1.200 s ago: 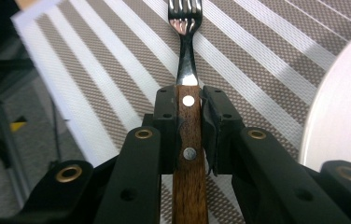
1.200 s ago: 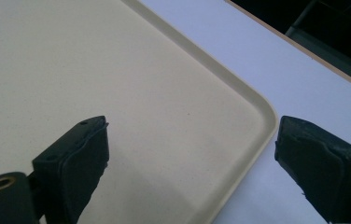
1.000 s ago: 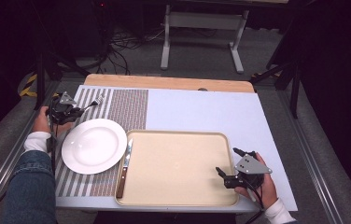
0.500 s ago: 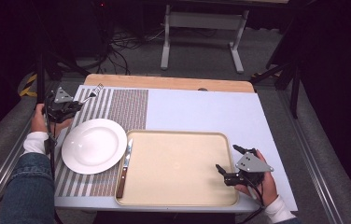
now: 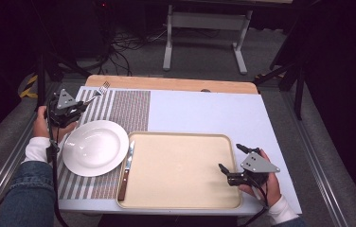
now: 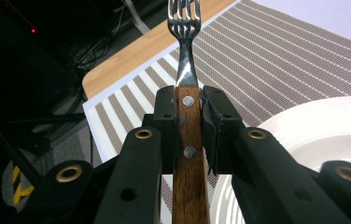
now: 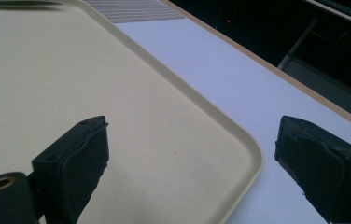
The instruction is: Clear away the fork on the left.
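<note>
1. The left gripper (image 5: pixel 85 102) has its jaws closed on the wooden handle of a fork (image 6: pixel 186 107), gripping it near the top of the handle just below the metal neck. The prongs point away from the hand, toward the far left corner of the bench (image 5: pixel 204 109).
2. The fork is held clear of the surface, above the far left part of the striped placemat (image 5: pixel 129 106), just beyond the white plate (image 5: pixel 95 147).
3. The work in hand looks like laying the cutlery. The knife (image 5: pixel 126 171) already lies at the plate's right, on the left rim of the tan tray (image 5: pixel 181 172), so the fork probably belongs on the mat at the plate's left.
4. To do this well, keep the jaws firmly pressed on the handle while moving; the wood is smooth and the grip is narrow, so a tilt could let it swivel.
5. Carry the fork high enough to pass the plate's rim without knocking it.
6. Bring it down level and parallel to the knife, and let the handle rest on the mat before easing the jaws apart.
7. The right gripper (image 5: pixel 229 161) hovers over the near right corner of the tray with its jaws wide apart and nothing between them; it should stay out of the way.
</note>
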`<state>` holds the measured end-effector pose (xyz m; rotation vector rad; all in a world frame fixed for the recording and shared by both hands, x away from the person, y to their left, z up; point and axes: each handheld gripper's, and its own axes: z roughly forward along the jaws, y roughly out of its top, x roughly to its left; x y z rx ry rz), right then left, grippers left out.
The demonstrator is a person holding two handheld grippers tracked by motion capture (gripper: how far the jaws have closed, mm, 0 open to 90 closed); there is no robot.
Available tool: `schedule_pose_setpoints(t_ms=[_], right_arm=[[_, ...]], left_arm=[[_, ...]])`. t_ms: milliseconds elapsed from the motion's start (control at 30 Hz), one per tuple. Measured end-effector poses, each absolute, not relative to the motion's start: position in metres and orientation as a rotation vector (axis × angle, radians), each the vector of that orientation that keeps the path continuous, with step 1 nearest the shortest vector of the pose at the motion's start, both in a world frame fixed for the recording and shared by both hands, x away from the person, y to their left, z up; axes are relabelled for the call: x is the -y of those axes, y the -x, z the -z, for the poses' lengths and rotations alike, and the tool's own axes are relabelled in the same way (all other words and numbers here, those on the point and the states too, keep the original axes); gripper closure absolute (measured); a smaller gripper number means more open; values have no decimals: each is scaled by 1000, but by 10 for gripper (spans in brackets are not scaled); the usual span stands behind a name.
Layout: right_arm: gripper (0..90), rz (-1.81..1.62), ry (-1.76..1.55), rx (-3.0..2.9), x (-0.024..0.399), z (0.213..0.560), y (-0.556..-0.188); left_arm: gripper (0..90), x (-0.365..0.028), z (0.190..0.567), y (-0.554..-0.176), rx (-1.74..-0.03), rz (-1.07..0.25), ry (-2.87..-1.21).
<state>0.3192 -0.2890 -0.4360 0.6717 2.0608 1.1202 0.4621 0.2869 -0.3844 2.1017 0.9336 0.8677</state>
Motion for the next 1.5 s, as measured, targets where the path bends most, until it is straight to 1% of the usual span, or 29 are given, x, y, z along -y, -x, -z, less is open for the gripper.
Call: schedule_pose_setpoints(t_ms=[433, 700, 833, 900, 1067, 1333, 1467, 1500], right_arm=[[107, -1154, -662, -2053, 290, 433, -318], [103, -1145, -645, -2054, 286, 432, -314], [102, -1140, -644, -2054, 282, 432, -315], [102, -1136, -639, -2060, 281, 433, -315], [102, -1136, -634, -2063, 281, 433, -314], [102, -1144, -629, -2058, 282, 431, -310], [102, -1143, -636, -2058, 282, 431, -309], [102, -1142, -635, -2059, 282, 431, -309]], left_arm=[[768, -264, 378, -436, -848, -851, -2063], [767, -248, 382, -418, -788, -831, -2033], [767, -240, 383, -409, -759, -829, -2047], [767, -233, 383, -401, -758, -859, -2062], [768, -221, 382, -388, -732, -854, -2062], [767, -201, 388, -370, -633, -790, -2053], [767, -195, 390, -365, -611, -776, -2046], [767, -191, 390, -362, -602, -789, -2064]])
